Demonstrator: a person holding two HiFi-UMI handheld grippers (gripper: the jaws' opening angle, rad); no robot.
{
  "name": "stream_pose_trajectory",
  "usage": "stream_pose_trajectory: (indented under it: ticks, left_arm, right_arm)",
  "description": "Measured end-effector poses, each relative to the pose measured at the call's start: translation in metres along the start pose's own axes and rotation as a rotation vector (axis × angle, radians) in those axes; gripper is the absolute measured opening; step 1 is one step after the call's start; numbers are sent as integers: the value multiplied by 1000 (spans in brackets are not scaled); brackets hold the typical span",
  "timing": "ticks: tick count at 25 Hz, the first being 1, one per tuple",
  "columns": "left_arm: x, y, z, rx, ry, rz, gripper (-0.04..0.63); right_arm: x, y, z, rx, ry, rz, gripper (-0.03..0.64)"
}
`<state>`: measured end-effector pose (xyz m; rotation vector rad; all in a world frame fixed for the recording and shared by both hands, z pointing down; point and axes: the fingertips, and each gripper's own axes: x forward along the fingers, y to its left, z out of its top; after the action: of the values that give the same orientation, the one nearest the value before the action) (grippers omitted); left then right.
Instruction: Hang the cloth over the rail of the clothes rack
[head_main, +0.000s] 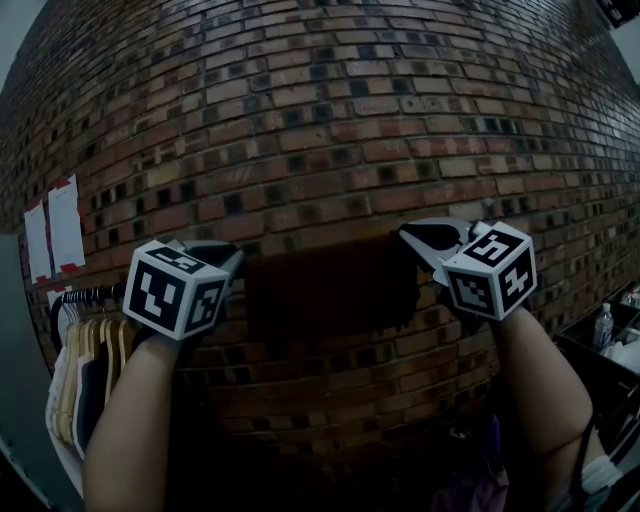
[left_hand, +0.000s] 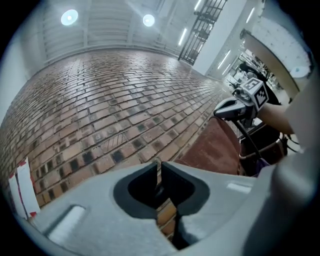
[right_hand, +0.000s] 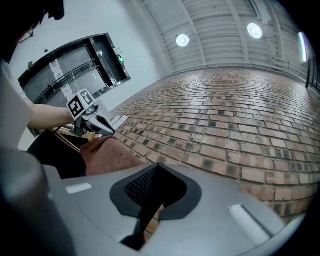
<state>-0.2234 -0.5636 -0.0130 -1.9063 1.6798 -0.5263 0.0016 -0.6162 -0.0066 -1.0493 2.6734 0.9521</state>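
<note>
A dark reddish-brown cloth hangs spread in front of the brick wall, held up between my two grippers. My left gripper is at its upper left corner, jaws drawn to a narrow slit. In the left gripper view the cloth runs off to the right toward the other gripper. My right gripper is shut on the upper right corner, and a dark strip of cloth shows between its jaws. The clothes rack's rail is low at the left, below and left of my left gripper.
Several garments on hangers fill the rack. White papers are stuck on the brick wall above it. A bottle stands on dark furniture at the lower right. A grey wall borders the left.
</note>
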Motion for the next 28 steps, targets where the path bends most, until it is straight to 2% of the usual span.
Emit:
stream_pose_trajectory:
  ticks: [3, 9, 15, 19, 23, 28]
  left_arm:
    - [-10, -11, 3, -1, -24, -10, 25]
    - [-37, -50, -5, -69, -91, -77, 25]
    - [-60, -123, -47, -233, -126, -250, 25]
    - [-96, -186, -92, -327, -111, -396, 25]
    - [-163, -247, -134, -397, -81, -550, 25]
    - [-252, -291, -165, -480, -72, -645, 9]
  right_arm:
    - [-10, 0, 7, -9, -25, -14, 0]
    - [-35, 30, 2, 14, -9, 38, 0]
    - [-79, 89, -42, 138, 111, 70, 0]
    - [-115, 161, -70, 265, 202, 91, 0]
    - [-168, 258, -92, 357, 349, 103, 0]
    - [-232, 377, -95, 539, 450, 142, 0]
